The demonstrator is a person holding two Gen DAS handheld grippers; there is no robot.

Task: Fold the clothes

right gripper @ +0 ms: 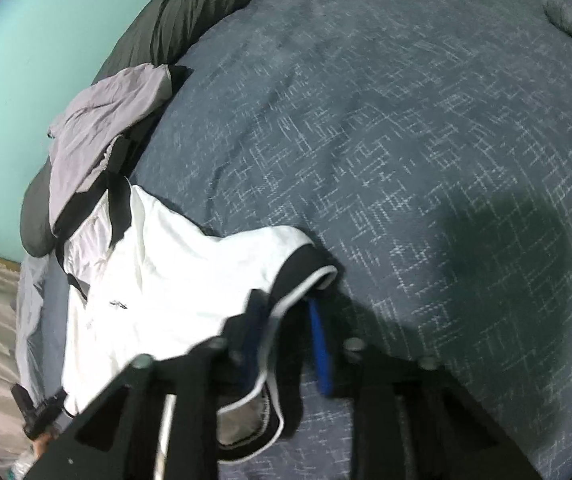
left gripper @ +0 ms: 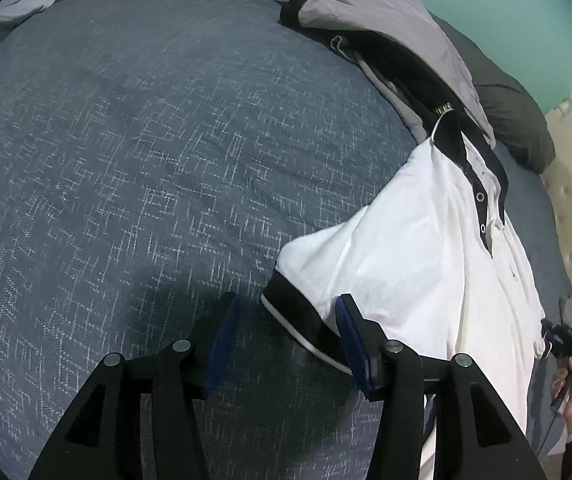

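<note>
1. Nearest the lens in the right wrist view: the right gripper (right gripper: 286,336), blurred, its jaws drawn narrow and pinching the sleeve cuff (right gripper: 294,344) between the 2 blue pads.
2. Cuff black with a thin white stripe, raised off the bed and gaping open toward the camera below the pads.
3. Attached to the white polo shirt (right gripper: 166,272), spread flat beyond the fingers toward the bed's left edge in this view, black collar pointing at the far corner.
4. In the left wrist view: the left gripper (left gripper: 286,340), about half open and holding nothing.
5. Between its 2 fingers, a black sleeve band (left gripper: 298,320) with the same white stripe, lying on the blue bedspread (left gripper: 146,160); right pad over the white cloth just beside the band, left pad over bare bedspread, clear of the sleeve.
6. Cannot tell whether this is the same sleeve as the pinched 1.
7. From here, shirt body laid along the bed's right edge, button placket and collar running toward the far end.
8. Just past the collar, a heap of grey clothing (left gripper: 386,20), touching the shirt, with a dark pillow (left gripper: 514,120) behind it at the far right corner.
9. Remainder of the bedspread bare, crossed by the grippers' shadows.
10. Teal wall (right gripper: 26,60) beyond the bed.
</note>
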